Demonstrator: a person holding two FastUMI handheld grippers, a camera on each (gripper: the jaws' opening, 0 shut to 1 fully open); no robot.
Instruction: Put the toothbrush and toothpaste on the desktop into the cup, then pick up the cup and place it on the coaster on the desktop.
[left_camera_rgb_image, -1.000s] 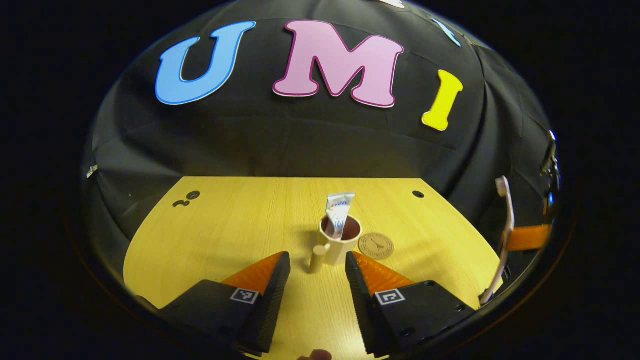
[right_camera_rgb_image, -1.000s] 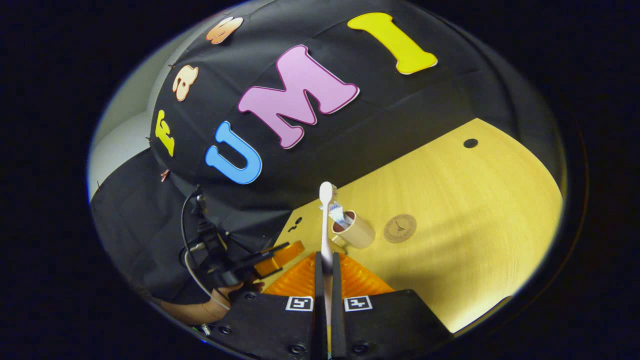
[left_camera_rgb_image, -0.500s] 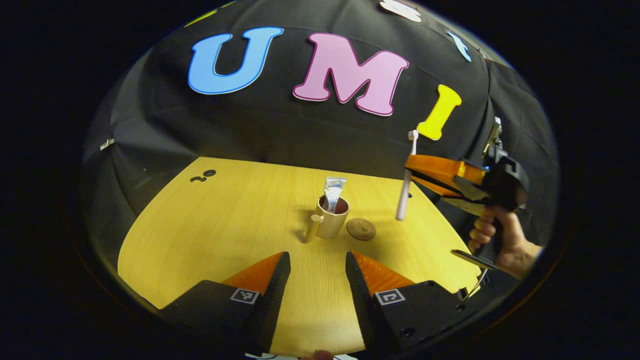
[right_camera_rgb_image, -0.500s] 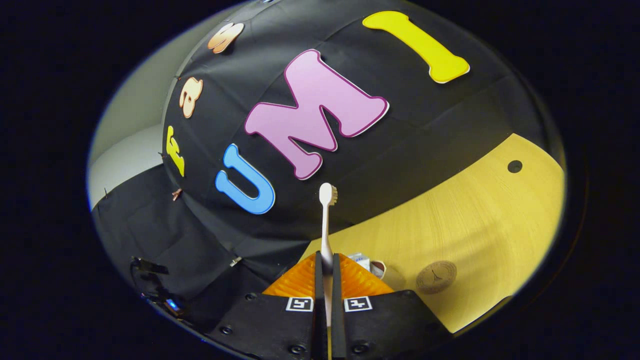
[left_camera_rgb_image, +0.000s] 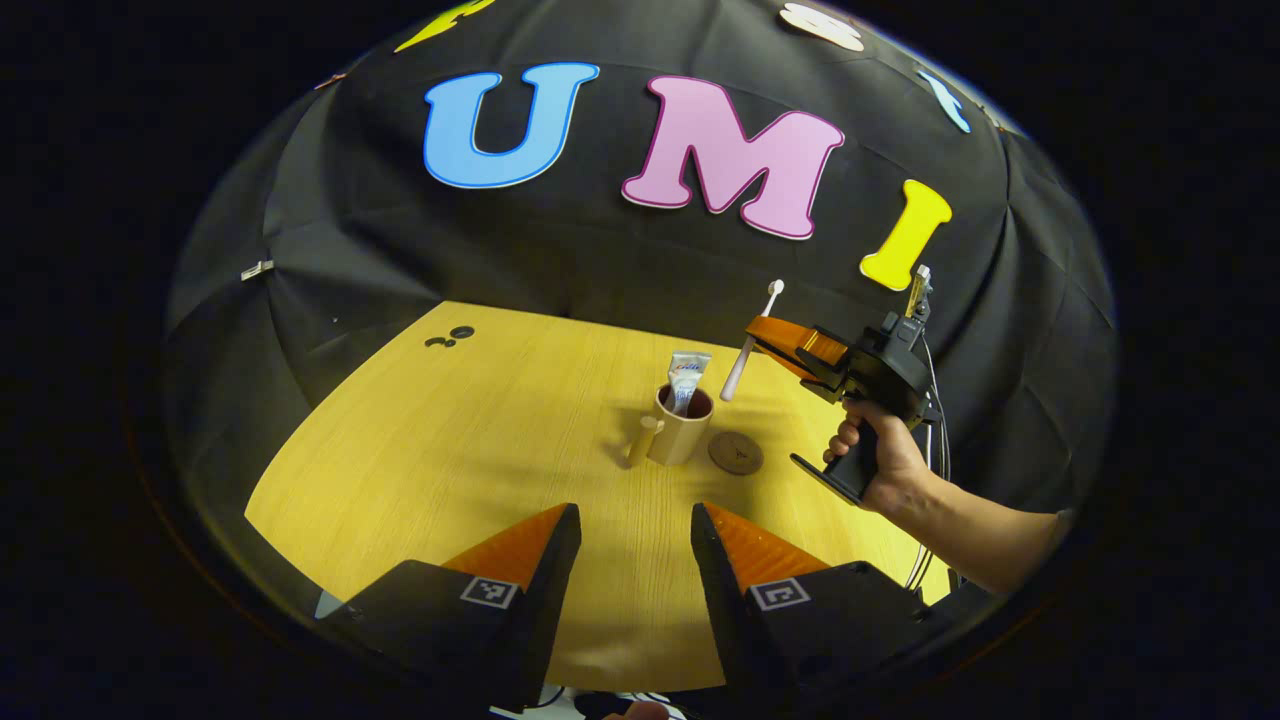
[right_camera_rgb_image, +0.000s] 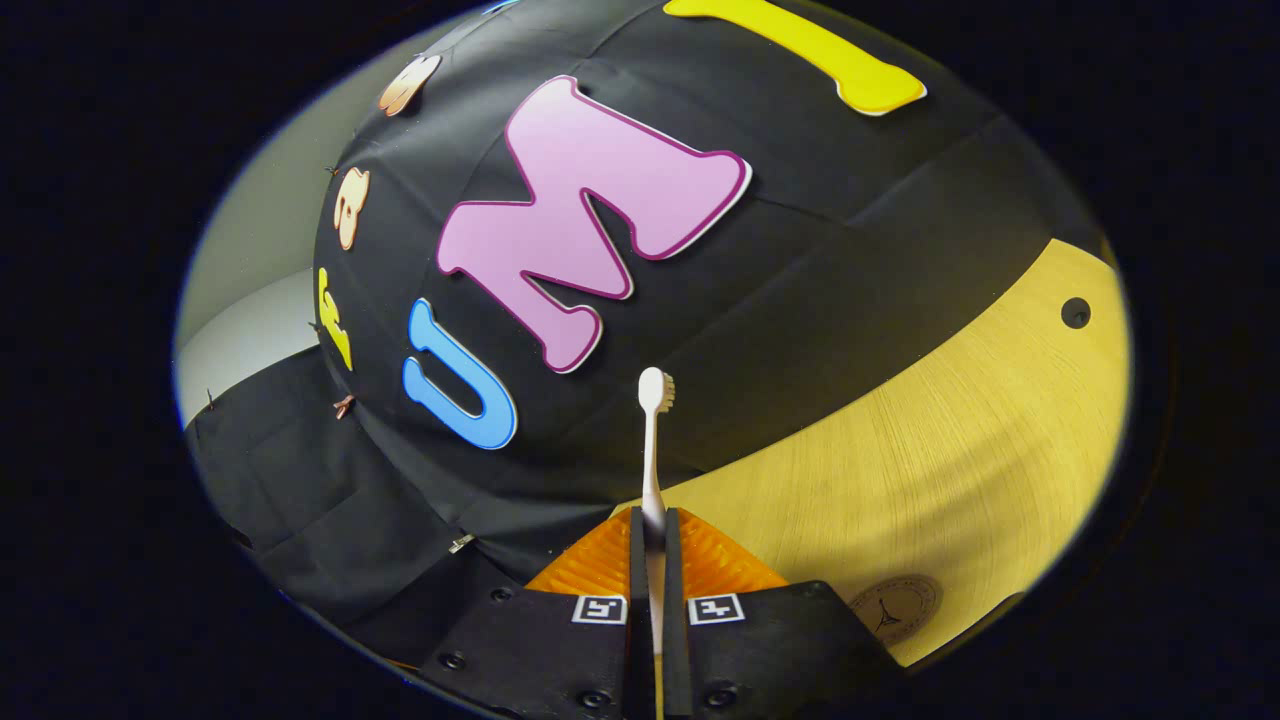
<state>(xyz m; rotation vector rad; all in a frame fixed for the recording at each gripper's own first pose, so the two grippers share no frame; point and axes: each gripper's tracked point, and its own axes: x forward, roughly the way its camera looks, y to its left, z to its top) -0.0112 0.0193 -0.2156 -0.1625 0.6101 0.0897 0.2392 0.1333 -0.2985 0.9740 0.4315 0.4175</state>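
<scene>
Desk: a yellow wood-grain desk (left_camera_rgb_image: 450, 450) with a curved near edge, backed by the black cloth wall; a small round hole (right_camera_rgb_image: 1076, 312) sits near its far corner in the right gripper view.
Room: a pale wall patch (right_camera_rgb_image: 250, 300) shows past the cloth's edge in the right gripper view.
Open room: the desk's left half lies bare in the left gripper view, with bare wood also between the left gripper's fingers and the cup.
Cup: a beige cup (left_camera_rgb_image: 680, 435) stands upright near mid-desk, handle toward the camera's left.
Toothpaste: the toothpaste (left_camera_rgb_image: 687, 378) stands in the cup, its flat end sticking up past the rim.
Coaster: a round brown coaster (left_camera_rgb_image: 736, 453) lies flat just right of the cup, apart from it.
Left gripper (left_camera_rgb_image: 628, 540): fingers spread apart, holding nothing, low over the near desk, well short of the cup.
Right gripper (right_camera_rgb_image: 650, 525): fingers closed tight on the toothbrush (right_camera_rgb_image: 653, 440) handle, bristle head pointing forward along them.
Toothbrush position: in the left gripper view it hangs tilted in the air, lower end just above and right of the cup's mouth.
Hand: a hand (left_camera_rgb_image: 880, 465) grips the right gripper's handle.
</scene>
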